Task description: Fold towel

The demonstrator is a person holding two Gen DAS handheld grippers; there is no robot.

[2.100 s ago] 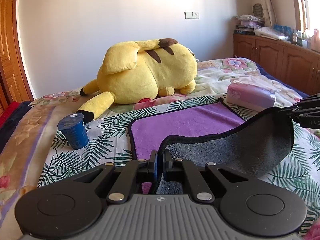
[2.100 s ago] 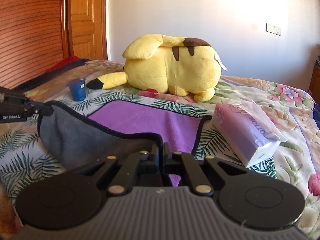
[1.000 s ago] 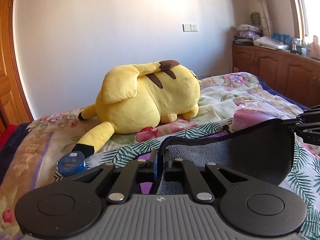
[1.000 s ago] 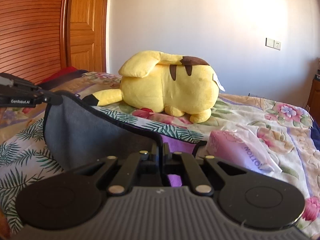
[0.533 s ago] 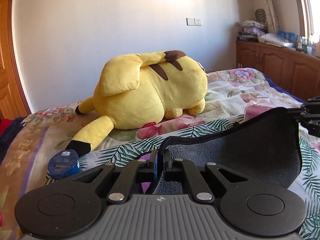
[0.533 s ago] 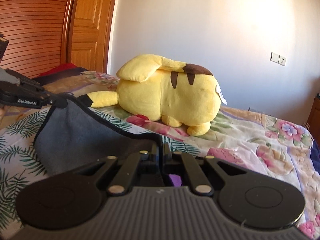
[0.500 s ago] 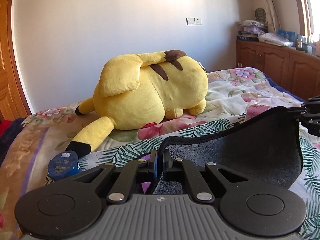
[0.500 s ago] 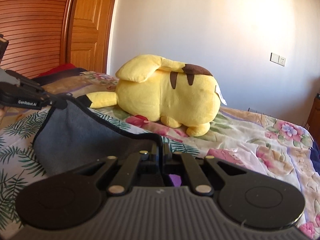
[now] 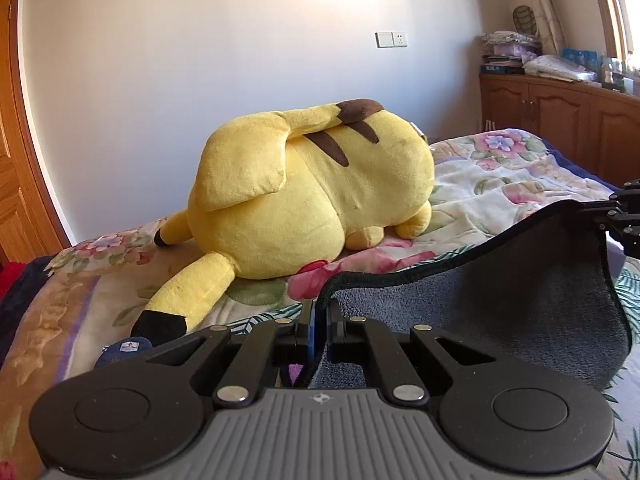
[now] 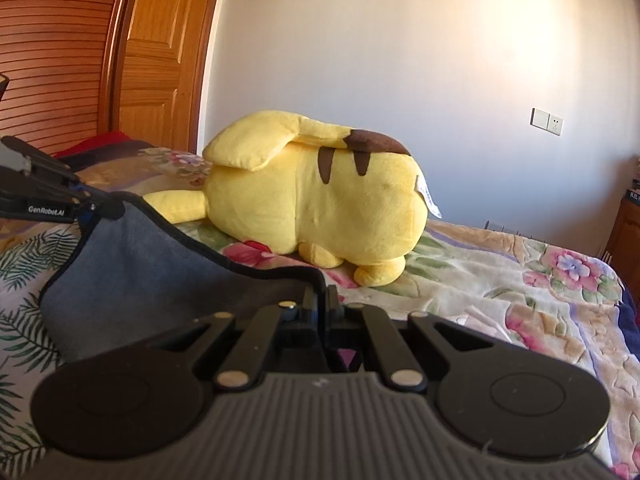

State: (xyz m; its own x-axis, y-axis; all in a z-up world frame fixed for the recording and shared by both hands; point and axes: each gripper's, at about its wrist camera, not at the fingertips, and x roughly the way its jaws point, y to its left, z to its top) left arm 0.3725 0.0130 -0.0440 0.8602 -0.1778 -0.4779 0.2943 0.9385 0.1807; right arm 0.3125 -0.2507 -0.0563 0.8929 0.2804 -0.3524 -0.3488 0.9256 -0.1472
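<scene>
Fingers (image 9: 304, 326) of my L and R grippers clamped on towel (image 9: 500, 312) corners; hem spans between them, far half lies ahead twd plush (image 9: 312, 200).

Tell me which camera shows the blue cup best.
Left wrist view: only the top of the blue cup peeks above the left gripper, beside the Pikachu plush's tail tip. The right wrist view does not show it; the towel hangs there.

One towel (image 9: 500, 312); two grippers, left gripper (image 9: 319, 322) and right gripper (image 10: 322, 306); one yellow plush toy (image 9: 312, 204); one blue cup (image 9: 124, 350); one bed (image 10: 520, 280).
</scene>
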